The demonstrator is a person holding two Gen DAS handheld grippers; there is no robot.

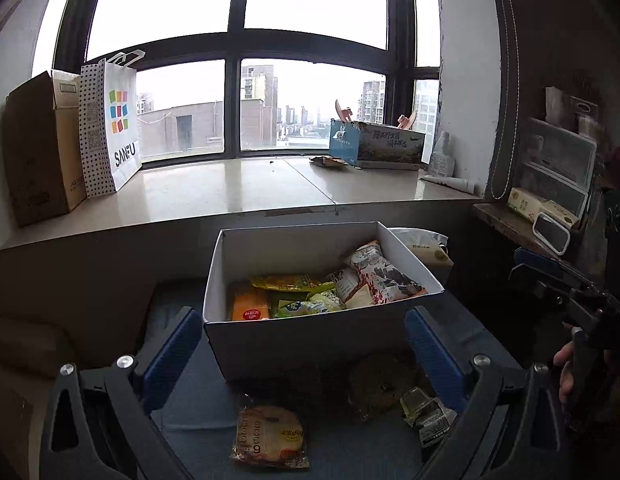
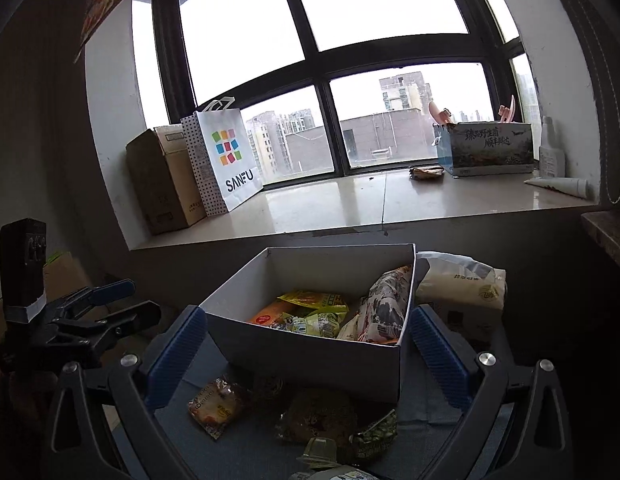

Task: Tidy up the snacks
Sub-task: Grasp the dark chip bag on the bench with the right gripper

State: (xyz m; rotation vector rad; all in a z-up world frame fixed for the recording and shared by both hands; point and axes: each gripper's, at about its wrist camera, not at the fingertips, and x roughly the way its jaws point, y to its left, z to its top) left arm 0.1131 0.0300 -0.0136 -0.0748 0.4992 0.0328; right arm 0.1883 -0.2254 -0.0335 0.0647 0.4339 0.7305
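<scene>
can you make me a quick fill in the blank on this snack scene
1. The white box holds several ____.
2. The round cake packet lies ____ the box, on the blue cloth.
3. Both the left claw and the right claw stand ____.
4. The SANFU bag stands on the ____.

Missing: snack packets; outside; open; windowsill

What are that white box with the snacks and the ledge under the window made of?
The box looks like thin matte cardboard: sharp folded corners, slim straight walls, no shine. The ledge looks like polished stone or tile: it mirrors the window's light and shows a joint line, though the exact material is hard to tell.
</scene>
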